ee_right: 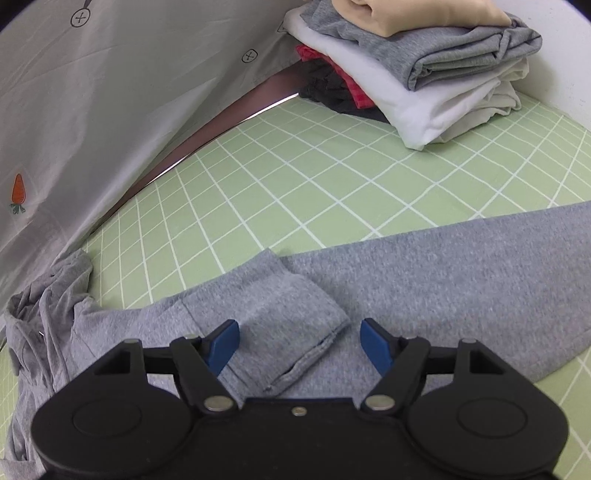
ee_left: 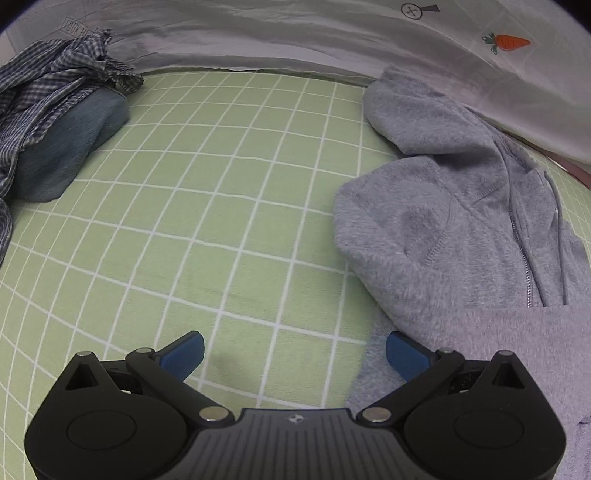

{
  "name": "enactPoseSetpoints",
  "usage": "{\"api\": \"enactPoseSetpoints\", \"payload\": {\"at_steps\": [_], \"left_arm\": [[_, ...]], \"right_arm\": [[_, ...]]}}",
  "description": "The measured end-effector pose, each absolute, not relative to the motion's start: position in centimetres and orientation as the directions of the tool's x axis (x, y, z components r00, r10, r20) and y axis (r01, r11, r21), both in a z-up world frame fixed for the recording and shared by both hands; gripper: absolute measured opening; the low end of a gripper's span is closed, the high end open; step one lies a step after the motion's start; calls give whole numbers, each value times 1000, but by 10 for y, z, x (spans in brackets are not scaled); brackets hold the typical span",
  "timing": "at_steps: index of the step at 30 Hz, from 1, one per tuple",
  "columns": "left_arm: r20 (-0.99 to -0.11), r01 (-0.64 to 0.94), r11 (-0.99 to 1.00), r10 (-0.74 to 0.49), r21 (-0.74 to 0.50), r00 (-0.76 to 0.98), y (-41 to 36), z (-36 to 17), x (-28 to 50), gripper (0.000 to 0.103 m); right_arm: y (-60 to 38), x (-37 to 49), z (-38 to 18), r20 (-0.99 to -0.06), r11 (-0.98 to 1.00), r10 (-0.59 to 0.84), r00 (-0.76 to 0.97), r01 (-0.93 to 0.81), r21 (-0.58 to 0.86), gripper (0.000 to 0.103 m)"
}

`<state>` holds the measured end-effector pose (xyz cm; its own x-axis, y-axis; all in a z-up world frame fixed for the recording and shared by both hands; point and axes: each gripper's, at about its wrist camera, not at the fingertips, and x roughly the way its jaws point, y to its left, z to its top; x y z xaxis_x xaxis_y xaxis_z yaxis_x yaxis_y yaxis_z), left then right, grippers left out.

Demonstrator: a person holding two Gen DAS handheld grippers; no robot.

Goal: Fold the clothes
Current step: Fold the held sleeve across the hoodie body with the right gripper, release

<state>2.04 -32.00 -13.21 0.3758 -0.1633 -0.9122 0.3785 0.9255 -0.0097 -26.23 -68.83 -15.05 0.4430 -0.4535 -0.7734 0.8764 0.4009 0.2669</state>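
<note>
Green grid sheet — left view: checked heap; right: folded stack.

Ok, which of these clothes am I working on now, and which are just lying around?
In the job:
grey hoodie
its folded-in sleeve

Lying about:
folded stack
checked shirt
blue cloth
white carrot-print sheet

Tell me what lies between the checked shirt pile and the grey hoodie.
Only bare green grid sheet lies between the checked shirt pile and the grey hoodie; the left wrist view shows that stretch.
</note>
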Motion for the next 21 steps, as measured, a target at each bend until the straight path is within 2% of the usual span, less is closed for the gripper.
{"api": "enactPoseSetpoints", "payload": {"at_steps": [1,2,4,5,10,16,19,21], "left_arm": [[-915,385,923,-146,11,377,-324,-135,20,103],[-916,391,920,-132,29,378,-327,-138,19,103],[-916,394,918,-122,43,383,-329,-141,17,103],[-914,391,919,-123,41,385,-328,-141,17,103],[-911,379,925,-150,8,385,-323,-144,17,103],[-906,385,923,-176,-17,384,-323,-145,13,103],[-913,383,924,-174,-21,368,-323,-146,16,103],[-921,378,926,-167,-23,352,-320,-144,20,103]], "right_arm": [[-687,-260,-150,-776,418,-459,433,876,241,56],[-686,-257,-150,-778,435,-465,422,875,215,48],[-685,-251,-148,-782,471,-473,407,866,165,14],[-687,-251,-144,-775,491,-477,414,857,156,8],[-698,-265,-101,-666,504,-560,493,840,198,8],[-721,-308,-59,-540,258,-756,369,927,273,8],[-733,-307,-85,-625,213,-734,265,964,159,6],[-735,-314,-101,-665,204,-703,251,968,149,6]]}}
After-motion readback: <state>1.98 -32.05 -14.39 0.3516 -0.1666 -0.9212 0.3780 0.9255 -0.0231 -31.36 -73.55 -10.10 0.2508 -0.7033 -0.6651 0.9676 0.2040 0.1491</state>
